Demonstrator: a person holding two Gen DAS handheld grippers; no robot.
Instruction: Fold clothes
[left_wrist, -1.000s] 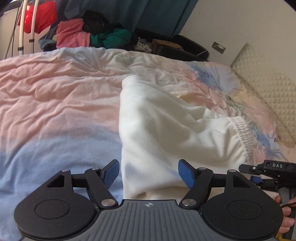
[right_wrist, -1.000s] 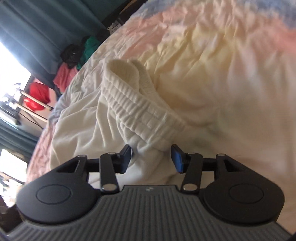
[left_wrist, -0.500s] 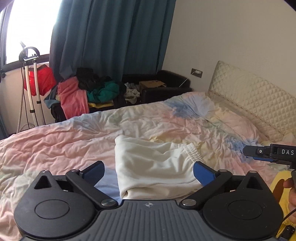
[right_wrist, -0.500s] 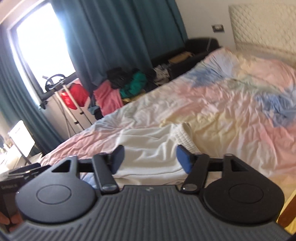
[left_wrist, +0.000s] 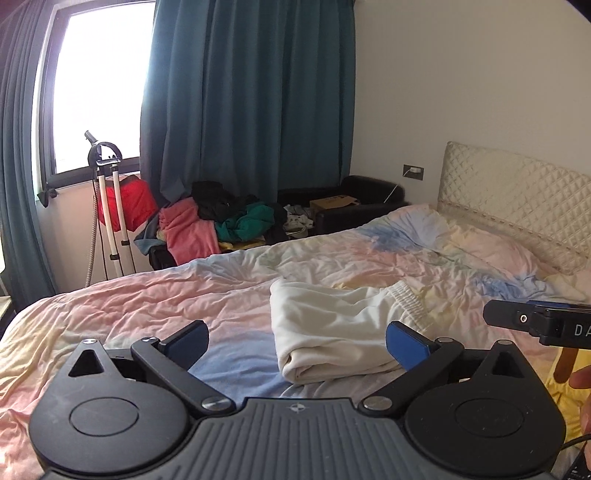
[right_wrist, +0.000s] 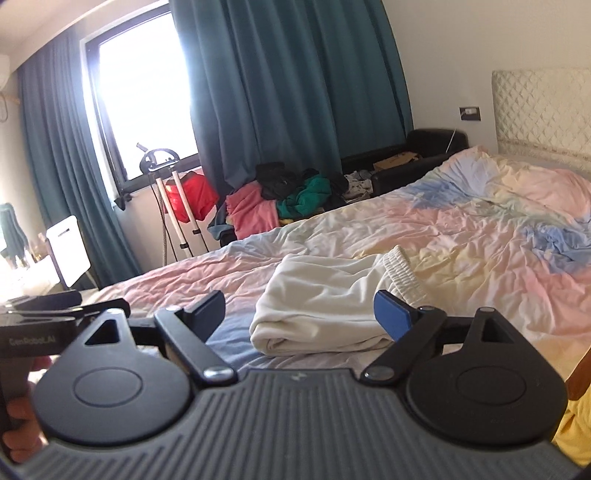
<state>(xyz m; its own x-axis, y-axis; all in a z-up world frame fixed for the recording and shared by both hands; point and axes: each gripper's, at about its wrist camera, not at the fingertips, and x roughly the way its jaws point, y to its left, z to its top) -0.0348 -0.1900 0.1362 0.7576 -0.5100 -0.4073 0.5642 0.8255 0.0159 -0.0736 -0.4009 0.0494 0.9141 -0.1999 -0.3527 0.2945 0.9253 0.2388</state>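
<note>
Two views cover the same bed, yet each gives you something the other lacks: your left wrist camera catches the black body of the right gripper (left_wrist: 546, 326) at its right edge with your fingers below it, while your right wrist camera catches the left gripper (right_wrist: 55, 314) at its left edge, plus a white panel-like object (right_wrist: 68, 251) by the far curtain that the left view misses. Your left gripper (left_wrist: 297, 341) has its blue-padded jaws spread wide, released and grasping nothing. Your right gripper (right_wrist: 299, 312) is likewise spread, jaws apart and touching no cloth. Both hang above the near edge of the bed with the folded cream-white sweatpants (left_wrist: 332, 328) (right_wrist: 325, 306) ahead between the pads, lying flat on the crumpled pastel pink, yellow and blue duvet (left_wrist: 147, 306) (right_wrist: 498, 251), the ribbed elastic waistband (right_wrist: 404, 275) turned toward the quilted cream headboard (left_wrist: 517, 199). Beyond the bed you have a heap of pink, green and black clothes (left_wrist: 221, 221) piled on a black sofa (right_wrist: 424, 147), a white-poled garment steamer stand (left_wrist: 109, 206) with something red behind it, and teal curtains (left_wrist: 251, 103) beside the bright window (right_wrist: 144, 92). Nothing stands between your jaws and the sweatpants.
</note>
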